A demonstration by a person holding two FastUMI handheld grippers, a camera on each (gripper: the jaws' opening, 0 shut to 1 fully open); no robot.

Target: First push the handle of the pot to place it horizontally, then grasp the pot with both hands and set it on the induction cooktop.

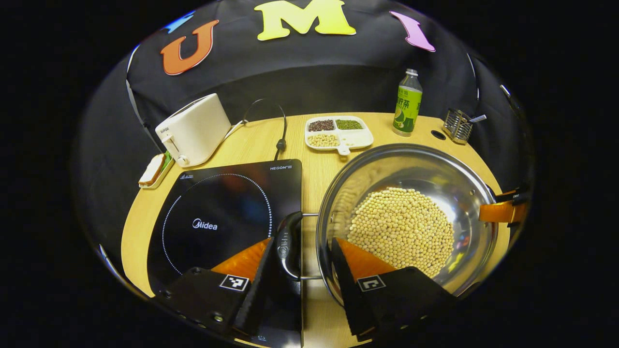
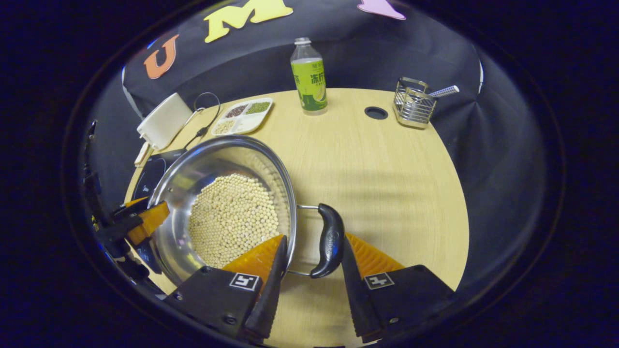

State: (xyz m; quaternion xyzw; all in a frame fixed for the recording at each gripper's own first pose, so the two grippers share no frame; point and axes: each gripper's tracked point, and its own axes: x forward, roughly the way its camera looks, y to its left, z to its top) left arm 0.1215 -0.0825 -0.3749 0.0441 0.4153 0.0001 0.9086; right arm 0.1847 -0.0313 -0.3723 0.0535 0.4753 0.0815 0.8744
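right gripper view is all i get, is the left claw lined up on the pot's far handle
Observer: Yes. In the left gripper view the left claw straddles the black handle, with one finger outside the handle and the other inside the rim of the pot.
Operator: closed on it yet
Observer: No. A gap shows between the handle and the inner finger, so the claw is open.
Operator: cooktop free?
Observer: The induction cooktop lies bare right beside the pot, and that handle overhangs its edge.
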